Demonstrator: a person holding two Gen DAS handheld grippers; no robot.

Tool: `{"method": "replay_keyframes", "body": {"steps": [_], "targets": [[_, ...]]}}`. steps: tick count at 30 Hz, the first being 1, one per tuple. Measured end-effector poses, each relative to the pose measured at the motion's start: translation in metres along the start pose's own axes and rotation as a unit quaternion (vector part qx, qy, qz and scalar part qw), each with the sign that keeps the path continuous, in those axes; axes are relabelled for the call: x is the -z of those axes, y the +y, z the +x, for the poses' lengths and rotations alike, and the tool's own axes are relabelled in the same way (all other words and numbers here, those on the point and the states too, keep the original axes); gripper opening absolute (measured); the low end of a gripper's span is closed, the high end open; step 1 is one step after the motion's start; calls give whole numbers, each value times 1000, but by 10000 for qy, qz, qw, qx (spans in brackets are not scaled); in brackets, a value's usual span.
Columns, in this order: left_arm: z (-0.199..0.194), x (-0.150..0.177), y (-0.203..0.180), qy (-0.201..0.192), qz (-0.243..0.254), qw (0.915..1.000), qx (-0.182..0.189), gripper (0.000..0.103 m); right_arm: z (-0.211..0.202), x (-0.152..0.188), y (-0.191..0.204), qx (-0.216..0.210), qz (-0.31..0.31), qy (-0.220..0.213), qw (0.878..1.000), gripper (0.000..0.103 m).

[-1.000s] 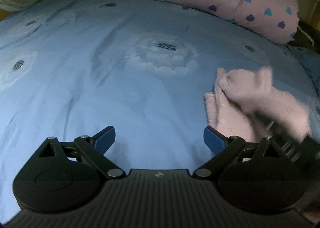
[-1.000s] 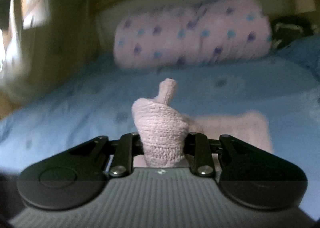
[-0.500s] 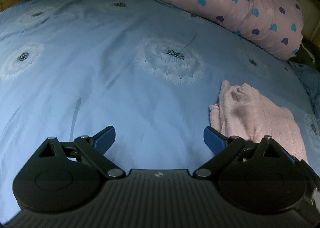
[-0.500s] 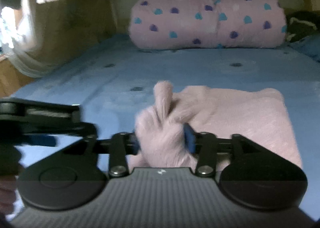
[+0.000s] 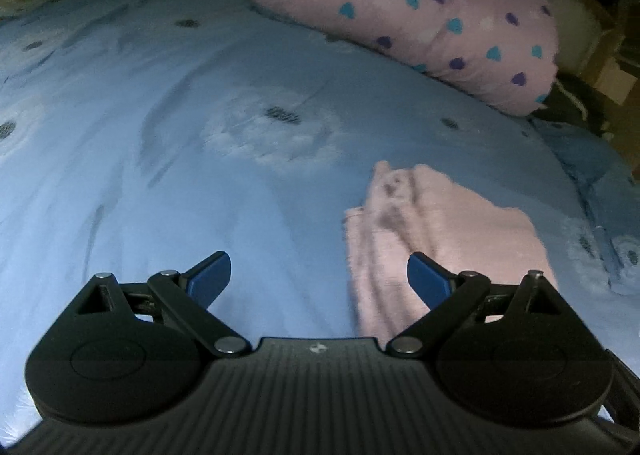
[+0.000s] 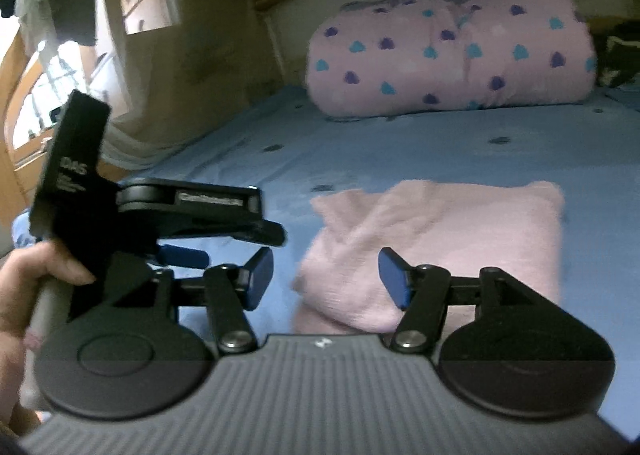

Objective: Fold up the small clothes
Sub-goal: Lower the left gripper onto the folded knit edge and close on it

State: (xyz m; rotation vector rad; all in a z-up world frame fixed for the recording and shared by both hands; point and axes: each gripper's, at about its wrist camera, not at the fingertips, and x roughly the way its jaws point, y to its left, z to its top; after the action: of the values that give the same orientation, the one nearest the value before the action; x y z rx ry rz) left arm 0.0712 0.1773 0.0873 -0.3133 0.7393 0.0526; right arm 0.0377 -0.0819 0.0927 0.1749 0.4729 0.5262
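Note:
A small pink knitted garment (image 5: pixel 436 231) lies folded on the blue bedsheet (image 5: pixel 168 159); it also shows in the right wrist view (image 6: pixel 440 247). My left gripper (image 5: pixel 319 275) is open and empty, just above the sheet, with its right finger over the garment's near left edge. My right gripper (image 6: pixel 326 275) is open and empty, right in front of the garment's near edge. The left gripper's body (image 6: pixel 160 215) and the hand holding it show at the left of the right wrist view.
A rolled pink quilt with blue and purple hearts (image 5: pixel 420 15) lies across the far end of the bed, also seen in the right wrist view (image 6: pixel 448 59). A wooden headboard and wall stand behind it. A dark object (image 5: pixel 576 103) sits at the far right.
My right gripper has opened and let go of the pink garment, which now lies flat on the bed. Both grippers have drawn back a little.

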Motion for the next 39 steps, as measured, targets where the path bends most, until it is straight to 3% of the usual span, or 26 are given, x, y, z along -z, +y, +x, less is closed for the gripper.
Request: {"method": "replay_keyframes", "body": {"steps": [8, 10, 12, 16, 18, 23, 26, 27, 28, 30, 39], "targets": [[-13, 10, -46, -671, 499, 9957, 394, 93, -13, -2, -52, 654, 257, 48, 9975, 60], [-10, 11, -56, -760, 580, 9946, 405, 80, -15, -1, -66, 786, 423, -19, 9960, 60], [-3, 11, -67, -819, 631, 9939, 390, 74, -13, 2, -81, 878, 701, -110, 9936, 60], [19, 12, -82, -730, 736, 9935, 469, 72, -10, 16, -107, 1025, 1438, -371, 9836, 63], [34, 15, -90, -636, 899, 9931, 400, 72, -5, 23, -118, 1016, 1728, -382, 9790, 71], [65, 25, -99, -450, 1029, 9936, 129, 73, 0, 27, -122, 922, 1889, -362, 9770, 75], [70, 30, -103, -561, 1251, 9906, 40, 73, 3, 32, -124, 851, 1991, -343, 9757, 75], [69, 32, -103, -610, 1310, 9895, 24, 64, 4, 34, -124, 826, 2029, -322, 9752, 75], [69, 33, -104, -653, 1365, 9885, 12, 40, 5, 36, -125, 808, 2070, -306, 9745, 75], [67, 32, -103, -638, 1307, 9892, 176, 26, 6, 38, -125, 796, 2128, -292, 9734, 75], [25, 27, -85, -1106, 1007, 9888, 25, 23, 2, 34, -121, 763, 2004, -267, 9764, 76]]}}
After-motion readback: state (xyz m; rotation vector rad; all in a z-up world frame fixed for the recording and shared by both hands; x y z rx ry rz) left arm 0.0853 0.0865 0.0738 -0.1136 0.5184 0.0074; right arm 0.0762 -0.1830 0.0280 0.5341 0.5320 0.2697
